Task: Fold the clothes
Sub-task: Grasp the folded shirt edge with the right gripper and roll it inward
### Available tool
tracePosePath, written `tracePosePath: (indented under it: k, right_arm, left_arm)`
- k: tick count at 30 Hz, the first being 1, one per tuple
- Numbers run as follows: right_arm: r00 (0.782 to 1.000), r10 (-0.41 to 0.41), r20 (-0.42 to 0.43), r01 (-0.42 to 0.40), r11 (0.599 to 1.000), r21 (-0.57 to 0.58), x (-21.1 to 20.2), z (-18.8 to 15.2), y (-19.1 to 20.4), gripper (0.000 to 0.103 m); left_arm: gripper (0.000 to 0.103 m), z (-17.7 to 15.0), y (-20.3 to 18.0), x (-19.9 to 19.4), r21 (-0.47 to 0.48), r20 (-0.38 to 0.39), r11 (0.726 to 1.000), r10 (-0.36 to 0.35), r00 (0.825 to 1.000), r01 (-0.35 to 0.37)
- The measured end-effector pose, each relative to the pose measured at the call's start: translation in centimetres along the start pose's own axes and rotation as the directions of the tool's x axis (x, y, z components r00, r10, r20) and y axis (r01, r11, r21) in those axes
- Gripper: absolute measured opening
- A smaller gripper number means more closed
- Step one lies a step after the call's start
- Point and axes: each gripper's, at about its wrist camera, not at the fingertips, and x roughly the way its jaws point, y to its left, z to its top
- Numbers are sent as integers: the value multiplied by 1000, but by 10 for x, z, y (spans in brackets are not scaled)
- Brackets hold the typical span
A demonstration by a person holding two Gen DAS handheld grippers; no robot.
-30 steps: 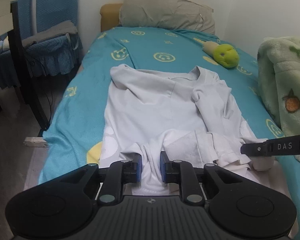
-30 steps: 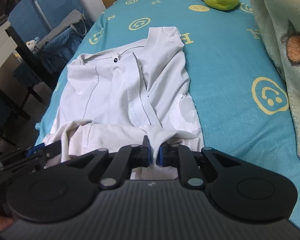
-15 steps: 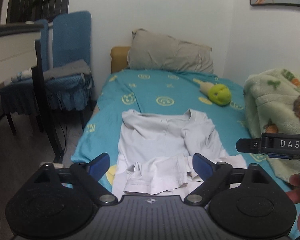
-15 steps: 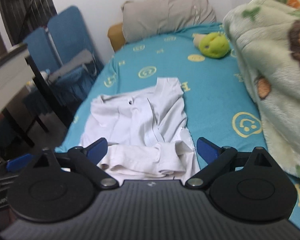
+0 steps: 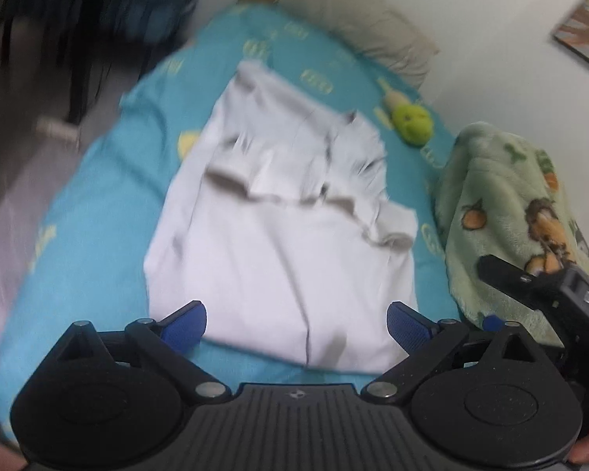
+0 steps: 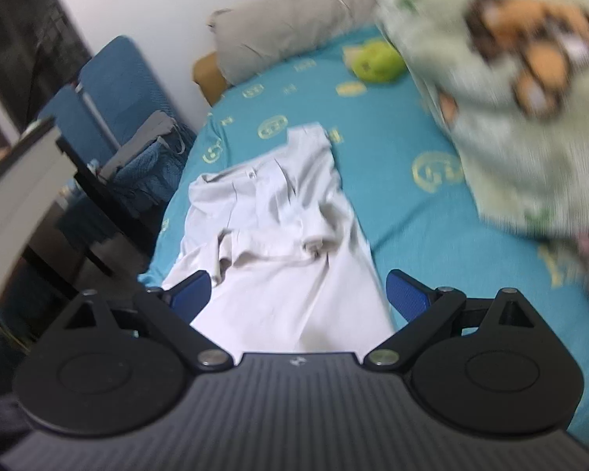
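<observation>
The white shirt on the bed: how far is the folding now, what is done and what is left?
Done: the white shirt lies on the blue sheet with its sleeves turned in over the body. In hand: nothing; the left gripper and the right gripper are both open above its near edge. Left: the shirt is long and wrinkled, so the lengthwise fold seems not yet done.

The left tool point(image 5: 296, 325) and the right tool point(image 6: 297, 294), both clamped on the near hem of the white cotton shirt point(image 5: 278, 231) a second ago, are now hanging spread wide and empty above it. The shirt is now lying with its lower half smoothed flat on the turquoise smiley-print bed sheet point(image 5: 98, 212), its bunched hem no longer lifted. Both views are blurring, and the left view is tilting compared with half a second ago.
</observation>
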Motion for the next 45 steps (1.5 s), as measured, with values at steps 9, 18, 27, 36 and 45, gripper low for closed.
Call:
tracePosePath:
  k: [9,18,27,36,45]
  right_arm:
    - [979,141,-148,-105,968,230,19,-17,-19,66]
    - [985,105,-137,-83,983,161,16,-18,-6,6]
    - [966,222,-134,-171,934,313,17,-19,-12,103]
    - [942,233,-241,-47,804,592,42,-44,-45,103]
    - [909,344,-234,-112,743,660,59,-60,-37,103]
  left_arm:
    - [83,-4,48,22,-303,-164,953,-68,984,15]
    - [83,-1,61,19,-382,-132,924,-44,990,-10]
    - [81,-4,72,23,-448,-134,894,-56,989,-10]
    - [59,-9,87,32,-568,-70,822,-99,993,42]
    - [6,-3,84,23,-559,31,821,-119,992,116]
